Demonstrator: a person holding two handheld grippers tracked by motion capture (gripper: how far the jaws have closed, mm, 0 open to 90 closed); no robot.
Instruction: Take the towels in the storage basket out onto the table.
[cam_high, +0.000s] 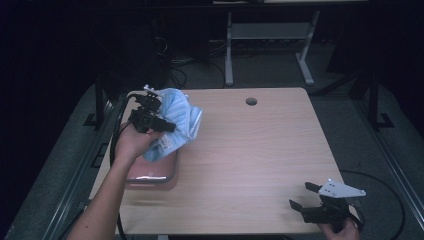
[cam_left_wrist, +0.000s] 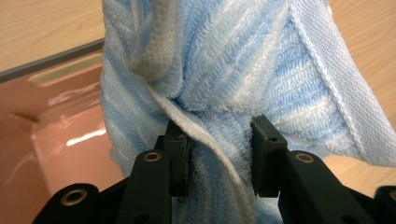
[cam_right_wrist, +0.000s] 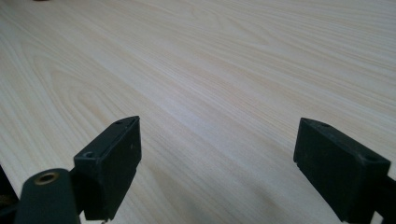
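Towel: a light blue striped towel (cam_high: 176, 125), bunched and lifted, hangs from my left gripper above the left part of the table; its lower end comes down over the far edge of the tray, and I cannot tell if it touches the tray.
Towel close up: in the left gripper view the towel (cam_left_wrist: 224, 70) shows soft ribbed loops, a whiter hem, and a flat woven border at the right side.
Left jaws: my left gripper (cam_left_wrist: 219, 144) has its two black jaws closed on a thick fold of the towel; cloth is pressed between them, so a gap stays and they do not meet.
Left hand: my left hand (cam_high: 131, 142) holds the left gripper (cam_high: 150, 116) from below, with the forearm coming from the bottom edge.
Tray: a shallow pink tray (cam_high: 150, 175) with a grey rim lies flat at the left near side of the table; its glossy floor (cam_left_wrist: 46, 154) reflects light, and I see nothing lying in the visible part.
Right jaws: my right gripper (cam_right_wrist: 217, 168) has its jaws wide apart and holds nothing; bare wood is between them.
Right gripper place: the right gripper (cam_high: 307, 196) is at the near right corner, well apart from the towel, just above the table or on it, I cannot tell which.
Table: a light wooden table (cam_high: 260, 150) with a round hole (cam_high: 251, 101) near its far edge.
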